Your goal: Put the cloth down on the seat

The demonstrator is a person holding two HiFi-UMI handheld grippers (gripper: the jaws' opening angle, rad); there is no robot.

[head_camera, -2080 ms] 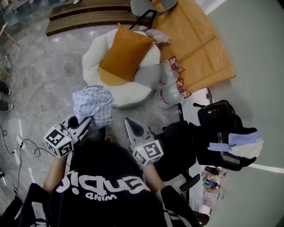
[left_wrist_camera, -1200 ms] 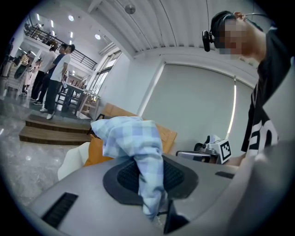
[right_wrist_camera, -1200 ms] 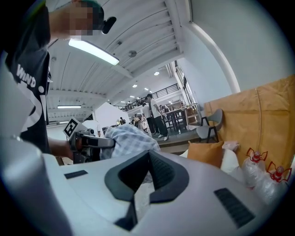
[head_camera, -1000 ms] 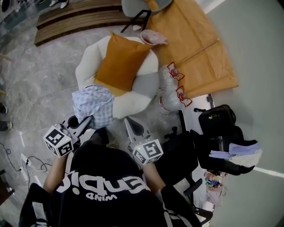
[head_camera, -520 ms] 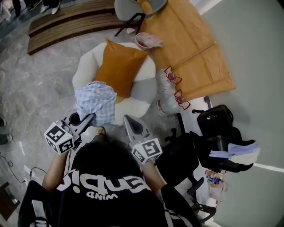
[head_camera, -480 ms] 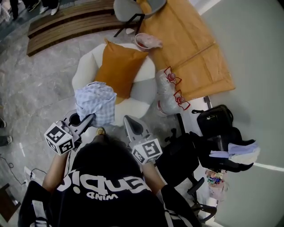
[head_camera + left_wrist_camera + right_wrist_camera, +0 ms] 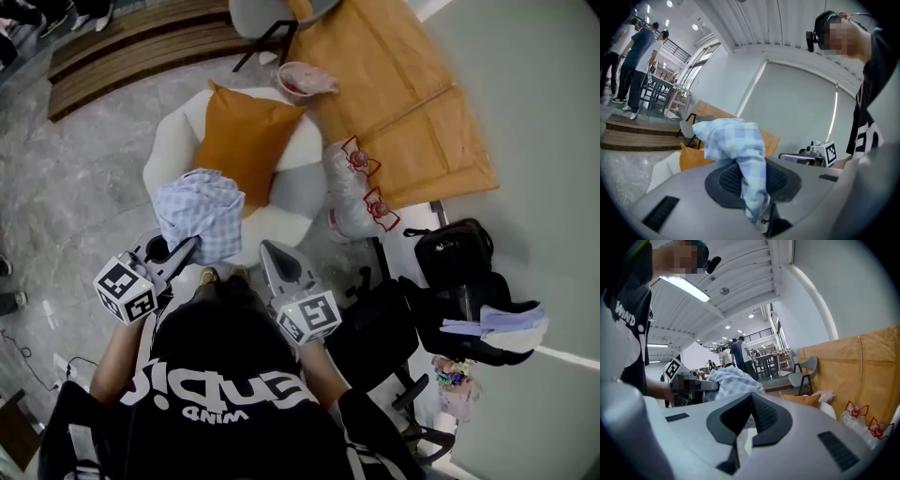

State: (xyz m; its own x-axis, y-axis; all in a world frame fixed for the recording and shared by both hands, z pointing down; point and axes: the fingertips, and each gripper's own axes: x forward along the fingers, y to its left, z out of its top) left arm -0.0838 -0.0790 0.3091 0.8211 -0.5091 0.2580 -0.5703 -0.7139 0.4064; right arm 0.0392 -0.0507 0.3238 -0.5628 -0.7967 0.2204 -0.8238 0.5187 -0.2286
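Not yet set down: cloth (image 7: 200, 214) bunched and pinched in the left tool (image 7: 183, 255), hanging over the near edge of the white seat (image 7: 169, 155), close to the orange cushion (image 7: 239, 141). Alongside, right tool (image 7: 272, 255) closed, empty. Remaining, by the look: lower onto the seat, release
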